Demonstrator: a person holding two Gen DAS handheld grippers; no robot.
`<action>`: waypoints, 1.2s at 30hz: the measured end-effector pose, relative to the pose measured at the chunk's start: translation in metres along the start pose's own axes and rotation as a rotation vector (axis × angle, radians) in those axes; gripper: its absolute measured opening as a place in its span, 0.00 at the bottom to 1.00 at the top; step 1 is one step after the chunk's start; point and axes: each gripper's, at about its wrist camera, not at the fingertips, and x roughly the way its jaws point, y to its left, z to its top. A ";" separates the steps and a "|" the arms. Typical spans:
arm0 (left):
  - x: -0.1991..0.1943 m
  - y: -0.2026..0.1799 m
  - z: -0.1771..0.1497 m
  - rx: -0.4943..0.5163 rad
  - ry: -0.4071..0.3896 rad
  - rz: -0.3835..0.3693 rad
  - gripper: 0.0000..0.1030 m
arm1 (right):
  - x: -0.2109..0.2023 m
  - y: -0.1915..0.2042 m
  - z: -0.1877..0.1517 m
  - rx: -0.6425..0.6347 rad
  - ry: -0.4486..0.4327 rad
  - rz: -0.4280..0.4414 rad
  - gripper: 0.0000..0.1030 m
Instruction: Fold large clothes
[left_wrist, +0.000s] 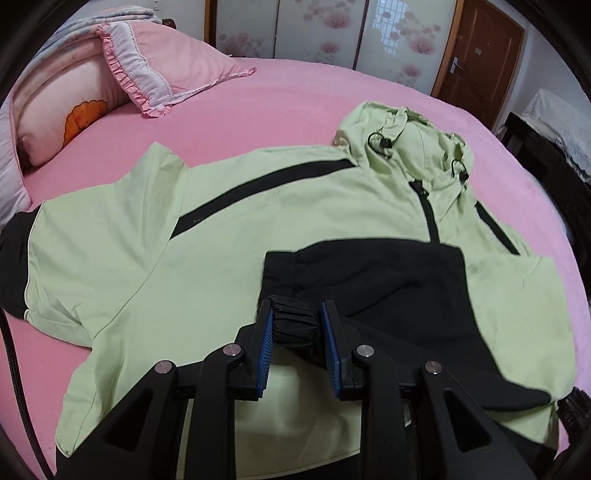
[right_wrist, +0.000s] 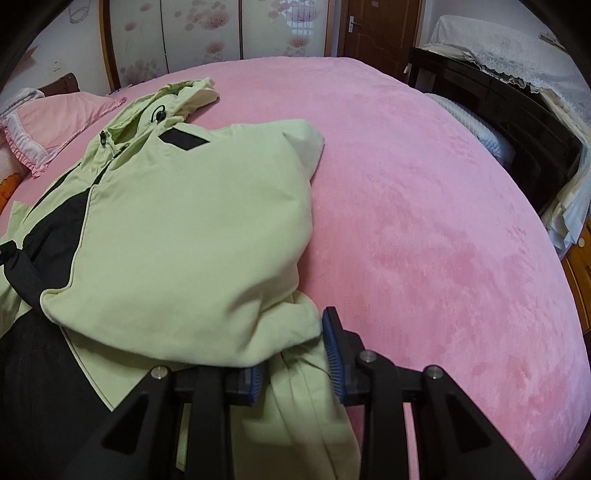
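My left gripper (left_wrist: 297, 314): blue-padded fingers (left_wrist: 266, 347) clamped on the gathered black cuff (left_wrist: 295, 322) of a sleeve, the cuff pinched between both pads. My right gripper (right_wrist: 293, 354): right pad (right_wrist: 334, 354) in plain sight, left pad mostly buried under cloth; a fold of pale green fabric fills the gap between them, but whether it is truly gripped I cannot tell. Jacket (left_wrist: 229, 236): pale green with black panels, lying spread on the bed (right_wrist: 424, 206), front up, black sleeve (left_wrist: 388, 291) folded across the chest toward my left gripper. Right-side sleeve and shoulder (right_wrist: 192, 229): bunched and doubled over the body, resting just ahead of my right gripper. Zip (left_wrist: 428, 218): black, running up to the collar. Hood (left_wrist: 399, 136): at the far end, crumpled, with black drawcord toggles. Pillow (left_wrist: 166, 70): pink, frilled, at the head of the bed, well apart from the jacket. Beyond: flowered sliding doors (left_wrist: 317, 33) and a brown door (left_wrist: 480, 55).
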 end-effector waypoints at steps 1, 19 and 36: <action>0.000 0.002 -0.003 0.006 0.009 -0.004 0.24 | -0.001 -0.001 -0.002 0.004 0.006 0.004 0.28; -0.034 0.051 0.017 -0.039 0.062 -0.154 0.58 | -0.092 -0.007 -0.011 -0.072 -0.097 0.102 0.38; 0.054 -0.016 0.050 0.240 0.110 0.063 0.22 | -0.008 0.032 0.003 -0.093 0.000 0.115 0.38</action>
